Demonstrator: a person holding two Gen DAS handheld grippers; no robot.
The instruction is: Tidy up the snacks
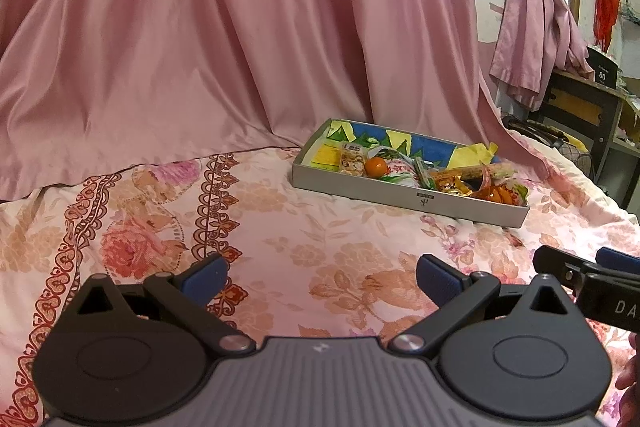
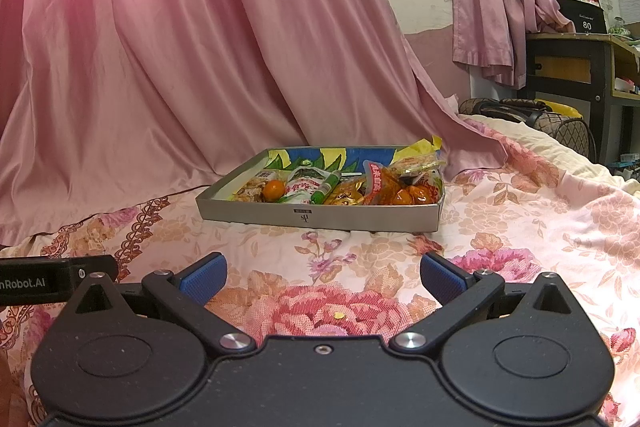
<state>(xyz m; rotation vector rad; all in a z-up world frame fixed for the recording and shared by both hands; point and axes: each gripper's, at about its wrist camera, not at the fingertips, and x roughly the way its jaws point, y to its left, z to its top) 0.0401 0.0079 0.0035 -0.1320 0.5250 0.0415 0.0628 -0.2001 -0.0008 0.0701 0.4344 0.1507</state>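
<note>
From the left wrist view, the left claw [image 1: 322, 277] is hanging open and empty over the floral bedspread [image 1: 304, 235]. The shallow grey cardboard tray [image 1: 400, 193] is lying ahead and to the right, long axis running left to right, crinkly snack packets [image 1: 452, 181] and a round orange [image 1: 376, 167] piled inside.

From the right wrist view, the right claw [image 2: 323, 277] is also gaping empty. The tray [image 2: 320, 213] is sitting straight ahead, so this hand seems nearer. A green tube [image 2: 326, 189] is lying among glossy wrappers.

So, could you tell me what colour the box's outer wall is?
Plain grey, seen best in the right wrist view: box.
</note>
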